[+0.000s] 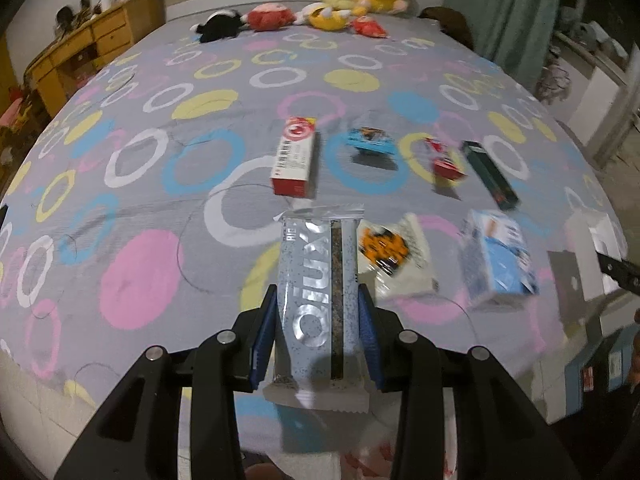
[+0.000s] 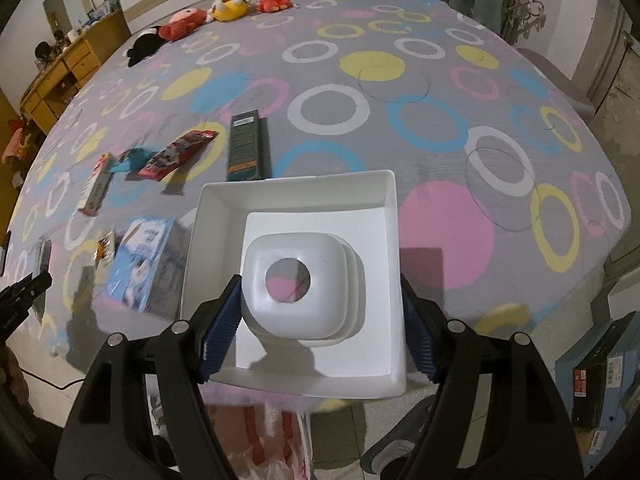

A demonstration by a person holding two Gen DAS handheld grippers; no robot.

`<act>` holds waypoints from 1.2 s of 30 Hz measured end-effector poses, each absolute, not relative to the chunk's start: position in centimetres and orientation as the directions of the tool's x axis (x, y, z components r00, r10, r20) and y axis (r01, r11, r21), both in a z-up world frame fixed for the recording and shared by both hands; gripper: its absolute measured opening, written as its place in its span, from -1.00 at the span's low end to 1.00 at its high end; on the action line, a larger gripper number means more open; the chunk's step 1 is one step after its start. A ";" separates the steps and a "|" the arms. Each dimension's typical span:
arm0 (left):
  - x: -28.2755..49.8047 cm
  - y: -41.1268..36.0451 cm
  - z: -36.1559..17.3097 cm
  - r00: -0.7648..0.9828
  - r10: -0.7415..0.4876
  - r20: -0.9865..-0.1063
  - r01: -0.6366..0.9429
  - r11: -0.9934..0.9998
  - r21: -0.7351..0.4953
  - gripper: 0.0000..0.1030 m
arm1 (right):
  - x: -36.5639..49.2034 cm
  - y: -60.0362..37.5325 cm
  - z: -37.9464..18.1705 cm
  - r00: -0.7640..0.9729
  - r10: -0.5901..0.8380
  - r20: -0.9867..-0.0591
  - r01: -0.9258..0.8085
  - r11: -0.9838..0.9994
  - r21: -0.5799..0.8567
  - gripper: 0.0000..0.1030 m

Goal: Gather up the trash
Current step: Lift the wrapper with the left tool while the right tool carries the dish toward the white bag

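1. The bed (image 1: 168, 184), under a grey cover printed with coloured rings and dots, fills both views; plush toys (image 1: 280, 16) line its far end.
2. Only the right wrist view shows the white square tray (image 2: 296, 196) clearly: the right hand-held gripper (image 2: 320, 320) clamps it between its blue pads (image 2: 222, 324), one on each side wall, jaws fairly wide. A white moulded insert (image 2: 296, 280) with a round hole sits inside.
3. A blue-and-white box (image 1: 496, 256) lies near the bed's near edge, seen in both views.
4. Only the left wrist view shows the pale blue speckled snack wrapper (image 1: 316, 280), pinched lengthwise in the left hand-held gripper (image 1: 318, 320), jaws narrow, above the bed's near edge.
5. Still on the bed: a red-and-white box (image 1: 296, 156), a dark green box (image 1: 488, 172), a red packet (image 1: 444, 160), a blue packet (image 1: 370, 142) and an orange-printed wrapper (image 1: 394, 252).
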State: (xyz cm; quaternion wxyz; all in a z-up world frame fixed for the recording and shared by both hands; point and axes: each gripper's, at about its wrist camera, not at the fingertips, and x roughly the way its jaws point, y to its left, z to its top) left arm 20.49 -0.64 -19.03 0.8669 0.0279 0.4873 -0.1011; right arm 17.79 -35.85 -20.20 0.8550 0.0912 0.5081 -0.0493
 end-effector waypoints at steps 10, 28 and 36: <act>13.8 -1.8 -18.8 0.528 -0.179 -0.830 0.285 0.958 -0.026 -0.27 | 11.1 -33.2 -18.0 0.520 0.029 -0.854 0.131 0.985 0.114 0.38; 2.9 -2.5 -23.1 0.423 -0.236 -0.875 0.379 0.923 -0.066 -0.27 | 0.9 -28.1 -19.3 0.534 0.094 -0.841 0.058 0.987 0.148 0.38; 0.2 -4.5 -27.5 0.325 -0.269 -0.907 0.461 0.882 -0.096 -0.27 | -0.6 -26.5 -23.9 0.461 0.104 -0.881 0.030 0.991 0.132 0.39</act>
